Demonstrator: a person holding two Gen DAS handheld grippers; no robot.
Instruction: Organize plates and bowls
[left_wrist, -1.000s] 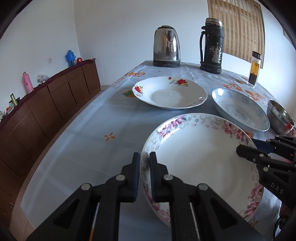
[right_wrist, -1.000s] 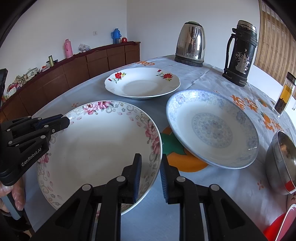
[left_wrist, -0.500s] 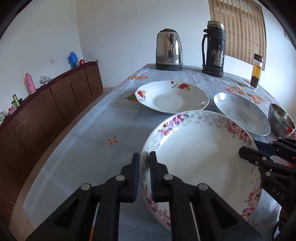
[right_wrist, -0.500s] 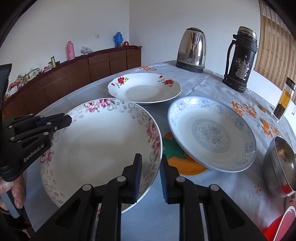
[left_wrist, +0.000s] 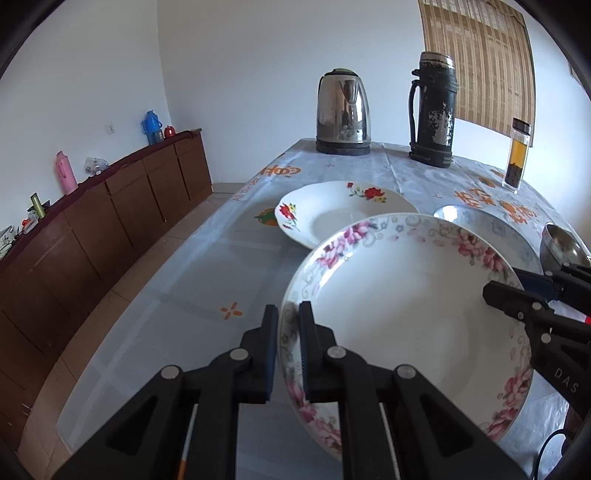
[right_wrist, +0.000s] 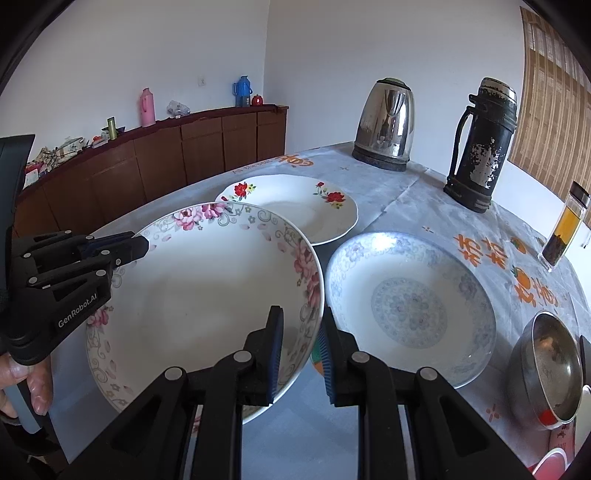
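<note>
A pink-flowered deep plate (left_wrist: 406, 306) is held above the table by both grippers. My left gripper (left_wrist: 288, 317) is shut on its left rim. My right gripper (right_wrist: 301, 325) is shut on its right rim (right_wrist: 310, 295); this plate (right_wrist: 207, 295) fills the left of the right wrist view. Behind it lies a white plate with red flowers (left_wrist: 332, 210) (right_wrist: 295, 206). To the right lies a blue-patterned plate (right_wrist: 410, 302) (left_wrist: 491, 232). A steel bowl (right_wrist: 546, 365) (left_wrist: 561, 247) sits at the far right.
A steel kettle (left_wrist: 343, 114), a black thermos (left_wrist: 432, 110) and a glass tea bottle (left_wrist: 517, 155) stand at the table's far end. A wooden sideboard (left_wrist: 92, 229) runs along the left wall. A red item (right_wrist: 550, 461) shows at the lower right.
Both grippers have lifted the pink-flowered plate off the table and it now overlaps the red-flowered plate in view. The other dishes have not moved.
</note>
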